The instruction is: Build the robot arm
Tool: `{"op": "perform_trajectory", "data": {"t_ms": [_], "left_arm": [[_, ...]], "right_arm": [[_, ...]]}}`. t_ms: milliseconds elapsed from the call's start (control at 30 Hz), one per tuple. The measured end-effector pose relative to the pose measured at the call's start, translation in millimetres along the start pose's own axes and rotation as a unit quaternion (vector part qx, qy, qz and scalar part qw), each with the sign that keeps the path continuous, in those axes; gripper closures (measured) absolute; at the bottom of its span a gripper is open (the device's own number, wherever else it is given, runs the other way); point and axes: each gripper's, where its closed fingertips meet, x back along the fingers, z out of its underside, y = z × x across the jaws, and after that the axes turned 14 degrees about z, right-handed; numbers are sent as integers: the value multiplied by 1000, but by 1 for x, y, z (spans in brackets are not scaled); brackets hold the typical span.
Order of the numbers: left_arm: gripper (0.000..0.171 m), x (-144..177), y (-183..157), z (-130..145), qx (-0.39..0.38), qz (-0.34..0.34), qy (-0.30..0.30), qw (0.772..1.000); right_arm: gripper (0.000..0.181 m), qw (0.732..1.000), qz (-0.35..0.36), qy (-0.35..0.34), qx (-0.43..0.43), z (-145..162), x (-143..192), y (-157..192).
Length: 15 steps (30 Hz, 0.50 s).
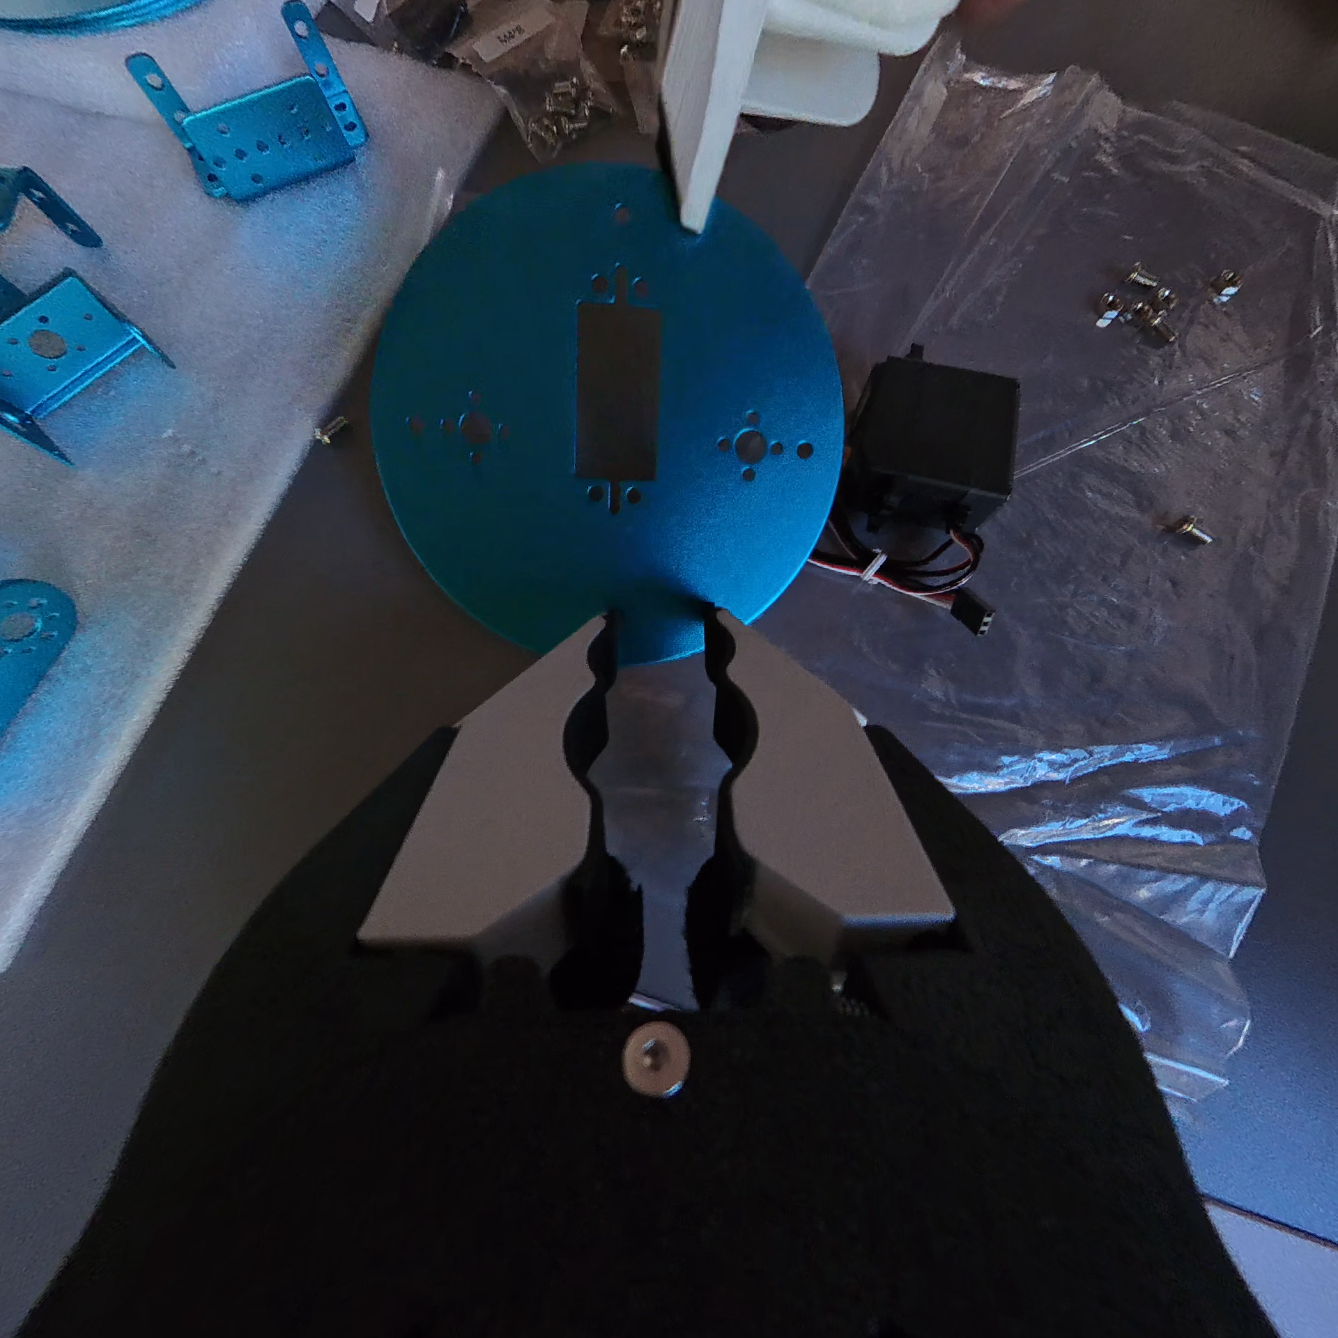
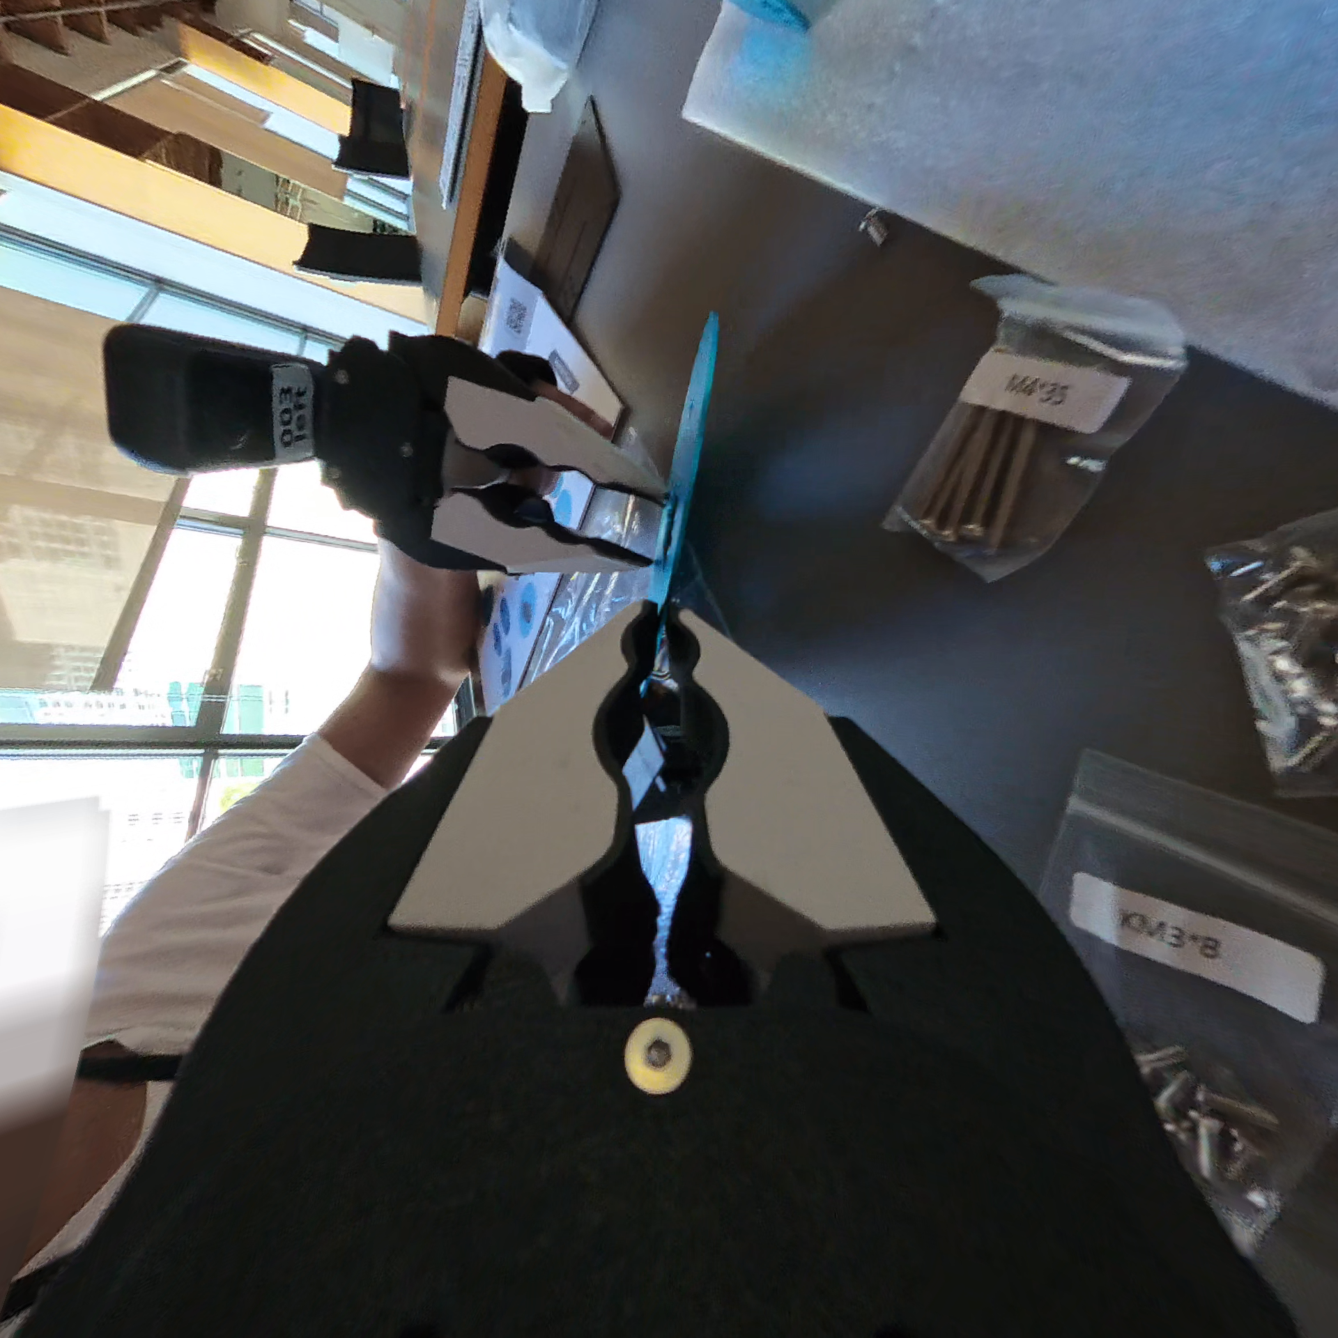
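Dark table [image 1: 304, 724] w/ white foam sheet [image 1: 181, 507], blue brackets [image 1: 268, 137], clear plastic bag [image 1: 1129, 579], black servo [image 1: 934, 442]. Blue round plate [image 1: 507, 550] held off the table. Right gripper [image 2: 662, 615] fingers pinching plate's far edge; left gripper [image 1: 655, 615] fingers part spread at its near edge, grip unclear.

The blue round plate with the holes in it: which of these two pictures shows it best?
The left wrist view: there the blue round plate faces the camera, showing its rectangular slot and hole clusters. The right wrist view catches it only edge-on, a thin blue sliver between the right gripper and the left gripper.
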Motion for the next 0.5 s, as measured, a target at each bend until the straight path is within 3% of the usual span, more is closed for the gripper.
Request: {"op": "perform_trajectory", "data": {"t_ms": [133, 333, 500], "left_arm": [[148, 14, 1, -14, 15, 9, -47, 999], [139, 66, -2, -65, 79, 69, -235, 966], [129, 68, -23, -70, 98, 130, -233, 959]], "right_arm": [[181, 999, -1, -35, 40, 1, 8, 14], [181, 990, -85, -109, 7, -1, 38, 44], [181, 986, -134, -97, -8, 35, 41, 61]]}}
